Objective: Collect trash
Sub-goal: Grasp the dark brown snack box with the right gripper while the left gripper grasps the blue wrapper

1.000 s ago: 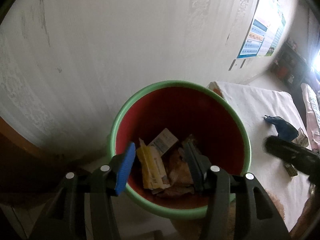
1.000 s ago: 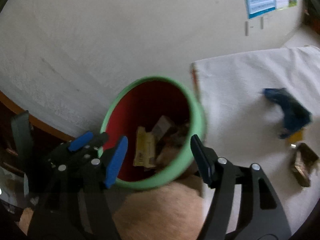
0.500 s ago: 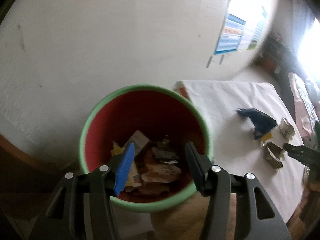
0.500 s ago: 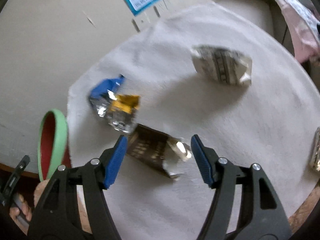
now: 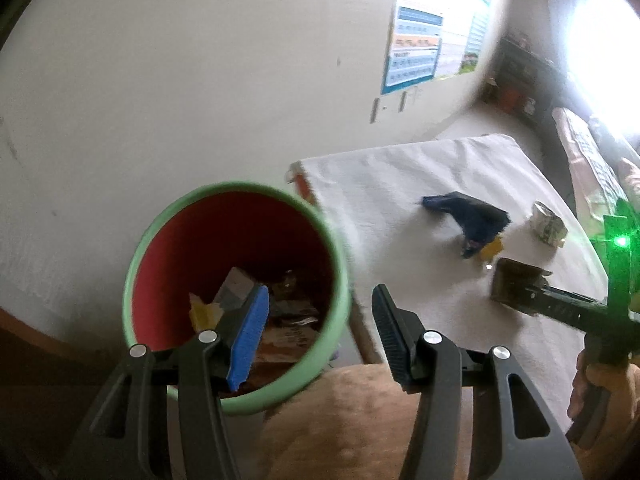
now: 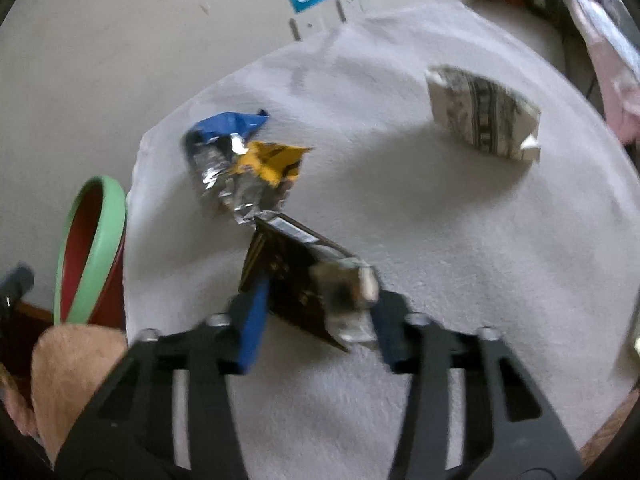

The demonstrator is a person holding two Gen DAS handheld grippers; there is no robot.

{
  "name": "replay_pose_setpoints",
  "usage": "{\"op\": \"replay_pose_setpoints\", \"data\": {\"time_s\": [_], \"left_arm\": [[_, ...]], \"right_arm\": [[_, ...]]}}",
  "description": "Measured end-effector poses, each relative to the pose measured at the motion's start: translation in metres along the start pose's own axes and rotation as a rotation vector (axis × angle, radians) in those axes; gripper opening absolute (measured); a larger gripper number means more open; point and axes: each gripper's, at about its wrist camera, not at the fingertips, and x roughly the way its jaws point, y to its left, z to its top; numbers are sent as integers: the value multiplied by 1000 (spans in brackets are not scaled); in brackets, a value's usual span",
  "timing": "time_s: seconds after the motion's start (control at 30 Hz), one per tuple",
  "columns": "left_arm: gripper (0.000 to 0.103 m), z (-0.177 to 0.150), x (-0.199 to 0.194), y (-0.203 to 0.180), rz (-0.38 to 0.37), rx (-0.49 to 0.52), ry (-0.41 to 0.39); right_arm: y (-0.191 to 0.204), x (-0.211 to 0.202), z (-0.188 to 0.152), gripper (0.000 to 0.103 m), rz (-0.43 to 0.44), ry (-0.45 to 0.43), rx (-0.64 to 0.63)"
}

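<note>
Green-rimmed bin left; blue-yellow wrapper touching dark wrapper.

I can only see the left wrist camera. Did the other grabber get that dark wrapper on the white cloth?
Observer: Its jaws are closing right now. In the right wrist view the dark brown foil wrapper sits between the pads of the right gripper, and both pads touch it.
Child: Is the blue wrapper only blue?
Observer: No. From that side the crumpled blue wrapper opens onto shiny silver foil, with a yellow piece beside it.
Child: And the white thing?
Observer: The folded white paper packet has bands of dark print across it and lies apart from the other two.
</note>
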Motion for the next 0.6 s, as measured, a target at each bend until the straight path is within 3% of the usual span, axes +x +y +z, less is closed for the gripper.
{"op": "replay_pose_setpoints", "data": {"time_s": [0.1, 0.3, 0.4, 0.5, 0.6], "left_arm": [[52, 5, 0, -17, -51, 7, 3], [52, 24, 14, -68, -142, 65, 14], [52, 46, 34, -92, -163, 75, 31], [52, 69, 61, -114, -175, 56, 72], [52, 81, 84, -137, -139, 89, 91]], "right_arm": [[3, -23, -6, 17, 60, -18, -6], [-6, -81, -34, 17, 142, -90, 34], [-15, -85, -48, 17, 163, -76, 76], [-14, -77, -49, 17, 125, -62, 58], [-8, -63, -50, 17, 82, -42, 15]]}}
